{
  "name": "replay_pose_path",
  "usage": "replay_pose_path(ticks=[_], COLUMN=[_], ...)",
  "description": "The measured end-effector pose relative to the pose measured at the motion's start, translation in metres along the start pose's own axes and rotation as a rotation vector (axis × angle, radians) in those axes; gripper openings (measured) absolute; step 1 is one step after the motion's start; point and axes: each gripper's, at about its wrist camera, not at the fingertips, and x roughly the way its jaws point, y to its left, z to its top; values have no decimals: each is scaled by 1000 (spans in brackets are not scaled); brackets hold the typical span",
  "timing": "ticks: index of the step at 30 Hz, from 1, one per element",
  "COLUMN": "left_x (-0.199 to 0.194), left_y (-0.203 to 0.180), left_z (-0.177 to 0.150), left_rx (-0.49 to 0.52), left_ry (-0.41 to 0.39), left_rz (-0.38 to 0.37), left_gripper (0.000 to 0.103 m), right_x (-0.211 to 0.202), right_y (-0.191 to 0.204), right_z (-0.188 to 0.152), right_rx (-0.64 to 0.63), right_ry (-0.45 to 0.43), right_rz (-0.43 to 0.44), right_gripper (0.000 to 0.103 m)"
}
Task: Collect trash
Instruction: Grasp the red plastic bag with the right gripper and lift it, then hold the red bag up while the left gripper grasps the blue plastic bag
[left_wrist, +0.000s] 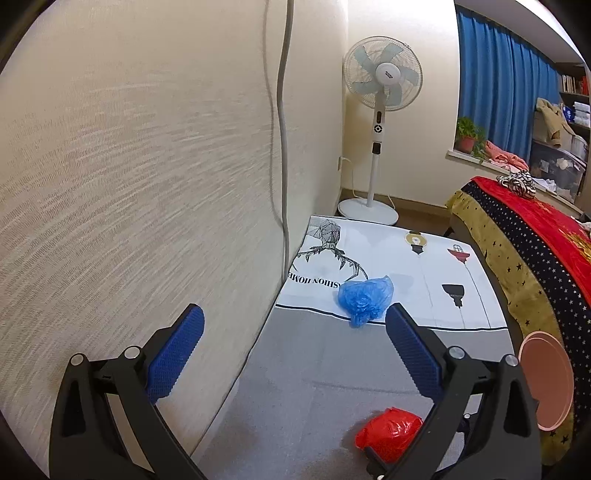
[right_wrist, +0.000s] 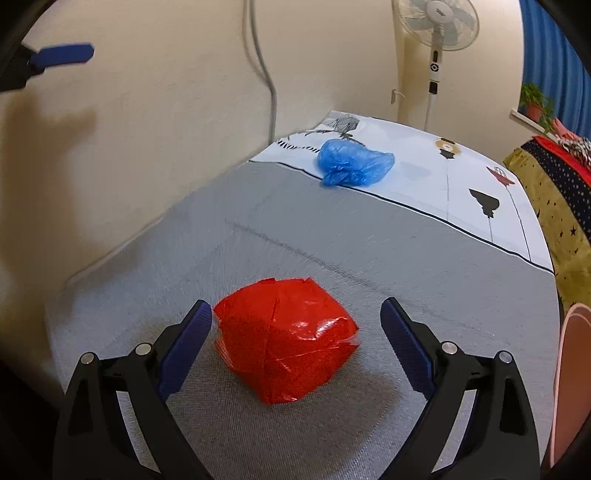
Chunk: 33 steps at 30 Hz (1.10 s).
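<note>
Home bedroom was indicated: blanket-covered bed (left_wrist: 532, 236), pedestal fan (left_wrist: 382, 74), blue curtains (left_wrist: 506, 92), potted plant (left_wrist: 469, 134) were seen.

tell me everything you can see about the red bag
The red bag is a crumpled, glossy plastic bundle, wadded into a rough blocky lump with creases and shiny highlights. It sits on the grey surface, near the camera, between the open fingers of the right gripper, which do not appear to touch it. Nothing else touches it.
</note>
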Motion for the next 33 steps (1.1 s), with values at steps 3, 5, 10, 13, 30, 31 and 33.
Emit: replay_pose_path(ticks=[3, 5, 10, 13, 30, 31, 33], left_x=[2, 3, 6, 7, 8, 8, 8], left_y=[2, 4, 7, 9, 0, -1, -4], left_z=[-1, -1, 0, 0, -1, -1, -1], left_rx=[-4, -8, -28, -31, -12, -12, -9], left_ry=[2, 6, 14, 17, 5, 2, 0], left_rz=[4, 6, 5, 7, 2, -3, -7], left_gripper=[95, 95, 95, 95, 95, 95, 95], right_x=[4, 7, 12, 11, -38, -46, -55], right_y=[4, 6, 2, 4, -18, -23, -30], right_z=[-2, -2, -1, -2, 13, 16, 18], right_rx=[-20, -24, -6, -13, 2, 11, 22], right_ry=[14, 30, 53, 52, -50, -62, -72], right_rz=[2, 7, 7, 8, -4, -6, -14], right_gripper=[90, 85, 80, 77, 74, 74, 74])
